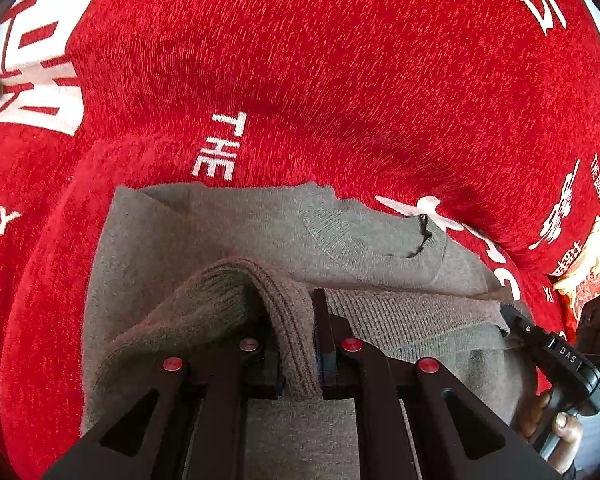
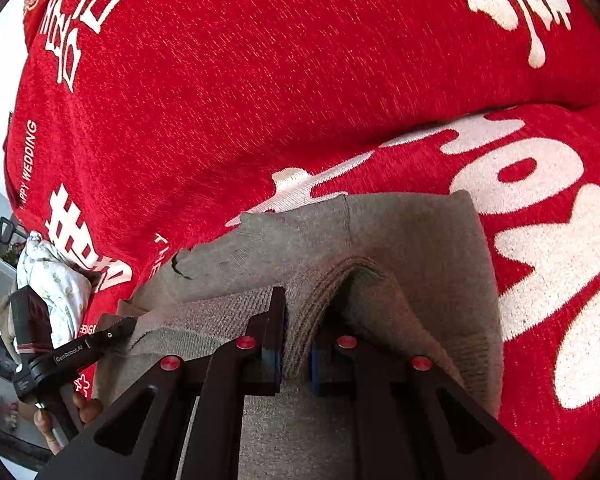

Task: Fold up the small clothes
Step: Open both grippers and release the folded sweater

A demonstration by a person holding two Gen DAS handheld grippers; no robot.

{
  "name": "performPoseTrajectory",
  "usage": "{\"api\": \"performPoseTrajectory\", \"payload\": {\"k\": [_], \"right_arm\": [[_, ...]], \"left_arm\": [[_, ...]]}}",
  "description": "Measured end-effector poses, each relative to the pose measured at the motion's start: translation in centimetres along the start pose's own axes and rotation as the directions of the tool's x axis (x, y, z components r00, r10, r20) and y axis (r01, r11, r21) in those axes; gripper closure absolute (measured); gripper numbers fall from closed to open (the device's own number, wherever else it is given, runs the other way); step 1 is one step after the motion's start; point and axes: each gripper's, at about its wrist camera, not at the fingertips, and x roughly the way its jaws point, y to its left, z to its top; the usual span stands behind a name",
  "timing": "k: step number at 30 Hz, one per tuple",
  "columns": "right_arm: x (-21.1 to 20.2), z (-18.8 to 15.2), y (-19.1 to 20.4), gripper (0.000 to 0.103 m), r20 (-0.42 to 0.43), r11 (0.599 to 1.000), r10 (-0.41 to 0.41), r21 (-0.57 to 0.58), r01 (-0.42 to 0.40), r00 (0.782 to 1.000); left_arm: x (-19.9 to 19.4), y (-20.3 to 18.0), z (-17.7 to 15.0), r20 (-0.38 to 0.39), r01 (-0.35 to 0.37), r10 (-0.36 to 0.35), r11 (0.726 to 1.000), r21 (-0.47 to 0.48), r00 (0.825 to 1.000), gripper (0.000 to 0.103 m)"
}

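Grey-brown knit fills the near ground in both wrist views: a small sweater (image 1: 260, 232) lies on a red cover with white lettering (image 1: 300, 60), and each tool has a bite of its ribbed edge. Left tool (image 1: 298, 344) first: its two black fingers are drawn nearly together, with a thick ribbed fold (image 1: 288, 320) of the garment pinched between them and humped up just beyond the tips. Over in the right wrist view, the right tool (image 2: 296, 344) does the same, fingers close-set, a ribbed fold (image 2: 312, 304) clamped in the narrow gap and rising into a ridge. Each view catches the other tool off to the side, down at the sweater's edge, with the person's hand (image 1: 556, 420) wrapped round its handle. Past the tips, the garment spreads flat across the cover, a dark loose thread (image 1: 420, 236) showing near its far edge. Beyond that, red cloth runs up to the far side, and a white flowered bundle (image 2: 56, 280) sits by the cover's left edge in the right view.
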Motion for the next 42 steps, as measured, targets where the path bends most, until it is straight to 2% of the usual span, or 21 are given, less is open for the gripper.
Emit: {"api": "performPoseTrajectory", "payload": {"k": [1, 2, 3, 4, 5, 6, 7, 8, 10, 11, 14, 18, 21, 23, 30, 34, 37, 42], "right_arm": [[0.0, 0.0, -0.1, 0.091, 0.001, 1.000, 0.006, 0.007, -0.006, 1.000], [0.1, 0.1, -0.2, 0.090, -0.004, 1.000, 0.010, 0.014, -0.010, 1.000], [0.1, 0.1, -0.3, 0.088, -0.010, 1.000, 0.015, 0.023, -0.015, 1.000], [0.1, 0.1, -0.4, 0.084, -0.015, 0.999, 0.025, 0.038, -0.025, 1.000], [0.0, 0.2, -0.5, 0.082, -0.013, 0.998, 0.036, 0.053, -0.035, 0.999], [-0.2, 0.2, -0.5, 0.074, -0.007, 0.998, 0.036, 0.057, -0.036, 0.999], [-0.6, 0.3, -0.3, 0.061, 0.010, 0.998, 0.033, 0.057, -0.034, 0.999], [-1.0, 0.3, -0.2, 0.043, 0.029, 0.998, 0.033, 0.055, -0.035, 0.999], [-2.4, 0.3, 0.3, 0.018, 0.093, 0.999, 0.016, 0.051, -0.020, 0.996], [-3.1, 0.2, 0.6, 0.017, 0.127, 0.999, 0.003, 0.042, -0.009, 0.992], [-3.7, 0.1, 1.9, 0.017, 0.142, 1.000, 0.004, -0.019, -0.001, 0.990], [-1.1, -0.1, 4.4, 0.017, 0.050, 0.991, -0.020, -0.129, 0.027, 0.999], [1.3, -0.1, 4.5, 0.017, -0.016, 0.986, -0.075, -0.151, 0.072, 0.997], [2.2, 0.1, 3.4, 0.018, -0.035, 0.984, -0.122, -0.138, 0.116, 0.992], [1.7, 0.7, 1.7, 0.018, 0.014, 0.974, -0.193, -0.119, 0.194, 0.981], [0.2, 0.2, 2.3, 0.017, 0.041, 0.965, -0.236, -0.109, 0.239, 0.971], [-1.6, -0.9, 3.7, 0.017, 0.080, 0.963, -0.224, -0.133, 0.233, 0.971], [-3.0, -4.3, 7.3, 0.017, 0.080, 0.951, -0.177, -0.243, 0.191, 0.981]], "left_arm": [[0.1, 0.1, 0.1, -0.007, 0.003, -0.003, 1.000, -0.004, 1.000, 0.091], [0.2, 0.2, 0.1, -0.020, 0.013, -0.013, 1.000, -0.010, 1.000, 0.084], [0.2, 0.3, 0.2, -0.030, 0.033, -0.034, 0.999, -0.017, 0.999, 0.073], [0.1, 0.4, 0.3, -0.037, 0.062, -0.063, 0.998, -0.027, 0.997, 0.067], [-0.1, 0.5, 0.4, -0.033, 0.094, -0.096, 0.995, -0.045, 0.995, 0.048], [-0.6, 0.6, 0.4, -0.015, 0.108, -0.109, 0.992, -0.066, 0.994, 0.031], [-1.3, 0.7, 0.5, 0.017, 0.100, -0.099, 0.991, -0.084, 0.995, 0.025], [-2.2, 0.7, 0.5, 0.058, 0.090, -0.085, 0.992, -0.088, 0.995, 0.023], [-3.3, 0.4, 0.7, 0.088, 0.081, -0.076, 0.995, -0.065, 0.993, 0.023], [-4.0, 0.2, 0.7, 0.102, 0.073, -0.067, 0.996, -0.053, 0.993, 0.023], [-4.3, -1.4, 0.4, 0.115, 0.011, -0.014, 1.000, 0.027, 0.993, 0.023], [-1.5, -4.0, 0.1, 0.020, -0.075, 0.073, 0.983, 0.170, 0.997, 0.023], [1.0, -4.0, -0.1, -0.008, -0.182, 0.189, 0.957, 0.225, 0.982, 0.023], [1.0, -3.9, -0.2, 0.014, -0.188, 0.191, 0.951, 0.246, 0.982, 0.023], [1.2, -3.7, -0.1, 0.022, -0.197, 0.198, 0.945, 0.260, 0.980, 0.022], [0.1, -4.0, -0.6, 0.047, -0.253, 0.250, 0.929, 0.270, 0.967, 0.022], [-1.3, -4.1, -1.2, 0.070, -0.268, 0.259, 0.925, 0.269, 0.963, 0.022], [-3.5, -4.7, -3.0, 0.072, -0.215, 0.203, 0.948, 0.235, 0.976, 0.022]]}}
